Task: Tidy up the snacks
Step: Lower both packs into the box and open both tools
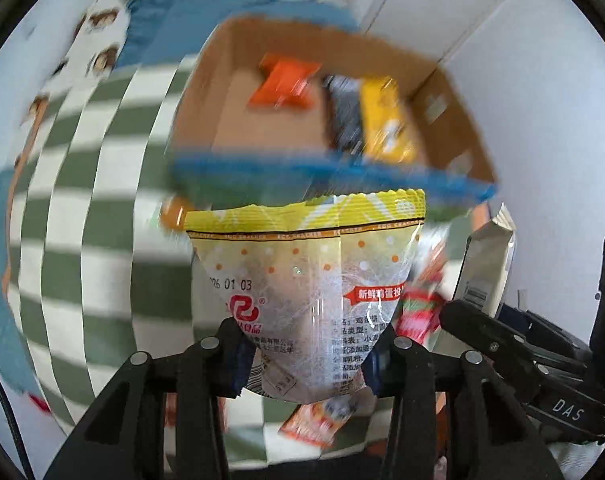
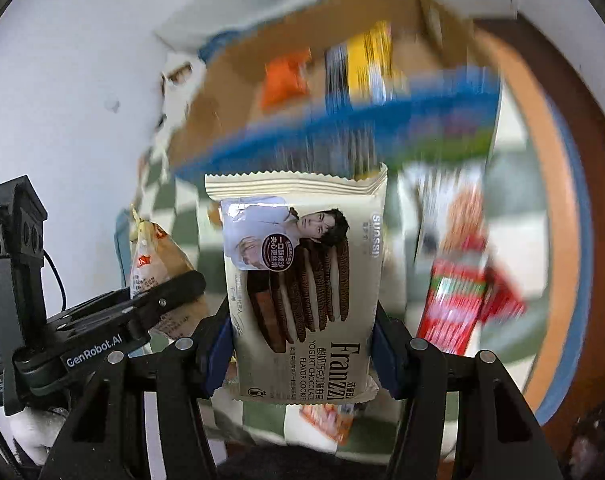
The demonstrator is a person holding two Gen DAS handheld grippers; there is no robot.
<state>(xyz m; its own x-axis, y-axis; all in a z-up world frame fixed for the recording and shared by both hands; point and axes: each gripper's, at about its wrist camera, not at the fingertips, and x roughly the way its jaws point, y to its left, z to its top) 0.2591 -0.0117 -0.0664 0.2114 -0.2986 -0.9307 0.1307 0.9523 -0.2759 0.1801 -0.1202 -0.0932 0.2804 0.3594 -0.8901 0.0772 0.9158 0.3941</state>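
Observation:
My left gripper (image 1: 308, 356) is shut on a yellow-topped egg cracker packet (image 1: 302, 272), held up in front of an open cardboard box (image 1: 454, 120). My right gripper (image 2: 302, 344) is shut on a cream Franzzi chocolate cookie packet (image 2: 302, 280), held up before the same box (image 2: 238, 64). The box holds an orange packet (image 1: 286, 84), a dark packet and a yellow packet (image 1: 386, 120). Its near edge carries a blue strip (image 2: 342, 116). Each gripper shows in the other's view, the right one (image 1: 502, 340) with its packet and the left one (image 2: 142, 308) with its packet.
The box stands on a green-and-white checked cloth (image 1: 94, 200) over a round wooden table (image 2: 542, 200). Red snack packets (image 2: 462, 292) lie on the cloth right of the box. An orange packet (image 1: 314, 424) lies below the grippers. White walls surround.

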